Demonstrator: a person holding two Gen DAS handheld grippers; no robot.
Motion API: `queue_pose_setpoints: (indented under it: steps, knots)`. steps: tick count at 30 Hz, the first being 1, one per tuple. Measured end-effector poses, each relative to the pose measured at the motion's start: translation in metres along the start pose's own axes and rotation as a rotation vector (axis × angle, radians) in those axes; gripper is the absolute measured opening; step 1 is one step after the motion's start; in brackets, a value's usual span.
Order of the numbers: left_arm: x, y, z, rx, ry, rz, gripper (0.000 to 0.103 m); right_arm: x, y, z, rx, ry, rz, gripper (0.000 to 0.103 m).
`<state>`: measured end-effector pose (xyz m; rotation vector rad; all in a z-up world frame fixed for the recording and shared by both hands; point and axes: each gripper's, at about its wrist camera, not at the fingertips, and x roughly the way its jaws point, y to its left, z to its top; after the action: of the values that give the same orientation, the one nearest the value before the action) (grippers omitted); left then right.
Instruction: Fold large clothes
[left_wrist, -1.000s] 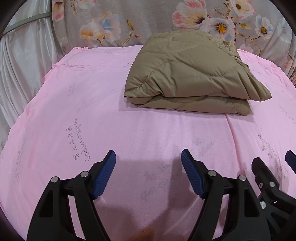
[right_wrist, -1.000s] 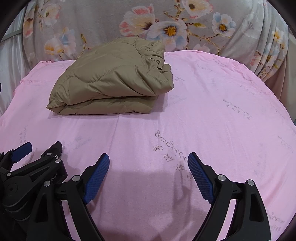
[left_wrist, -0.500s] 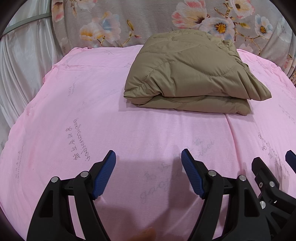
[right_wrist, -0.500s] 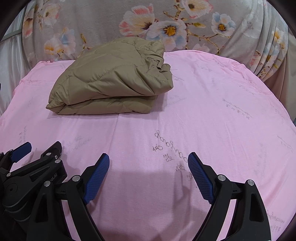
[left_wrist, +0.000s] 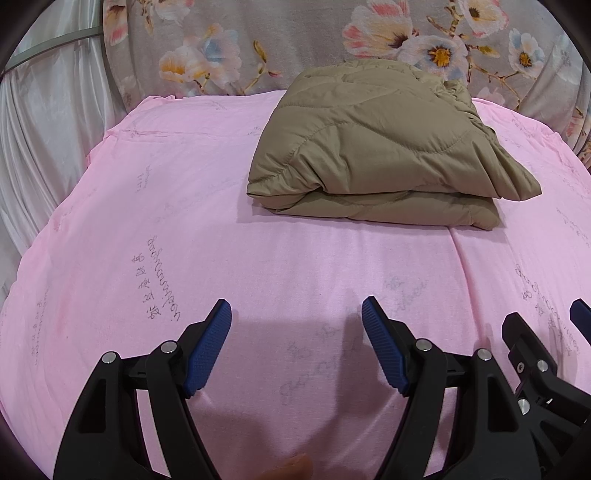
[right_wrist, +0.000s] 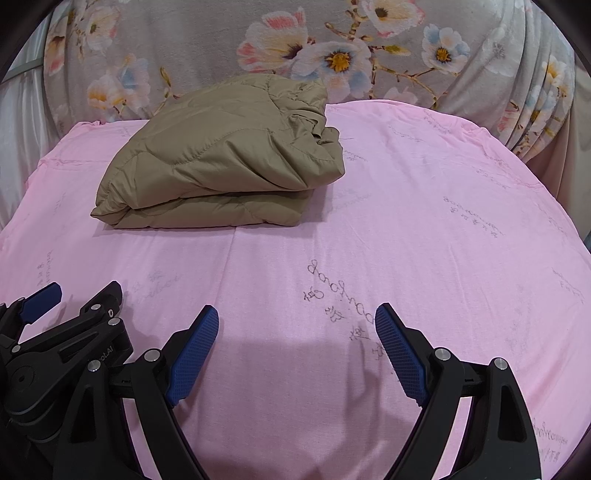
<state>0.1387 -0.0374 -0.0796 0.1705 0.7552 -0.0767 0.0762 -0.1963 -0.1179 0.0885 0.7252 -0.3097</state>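
Left wrist view: we see the left tool (left_wrist: 296, 314) low in the frame, its two blue-padded fingers (left_wrist: 207, 347) standing well apart with nothing between them; beneath the gap lies only the pink sheet (left_wrist: 166, 229); the sheet covers a bed and carries faint grey printed script; the folded khaki jacket (left_wrist: 373, 147) rests on the sheet toward the far side, right of centre, well apart from the tool; it is a quilted, padded garment doubled into a thick stack, its rounded fold edge facing the camera and a looser flap reaching out to the right; behind it hangs a grey floral cloth (left_wrist: 303, 40); a pale curtain (left_wrist: 40, 122) fills the left edge; at the lower right edge we see part of the right tool (left_wrist: 546, 354), black with a blue pad tip, just beside the left one; a small skin-toned shape at the bottom edge is too cropped for us to identify.

Right wrist view: we see the right tool (right_wrist: 297, 319) with its jaws likewise wide apart and empty, above bare pink sheet (right_wrist: 424, 229); the khaki jacket (right_wrist: 225, 158) lies at the upper left, on the sheet near the far edge, clear of both tools; its bunched end points right; the left tool (right_wrist: 70, 306) shows at the lower left, close alongside; the floral cloth (right_wrist: 369, 48) spans the background.
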Motion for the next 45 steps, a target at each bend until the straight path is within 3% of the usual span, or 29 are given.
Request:
queue_pose_setpoints:
  steps: [45]
  knots:
    - [-0.0057,0.0007,0.0032,0.004,-0.013,0.003,0.071,0.0006,-0.0026,-0.0001,-0.001,-0.001,0.001,0.085]
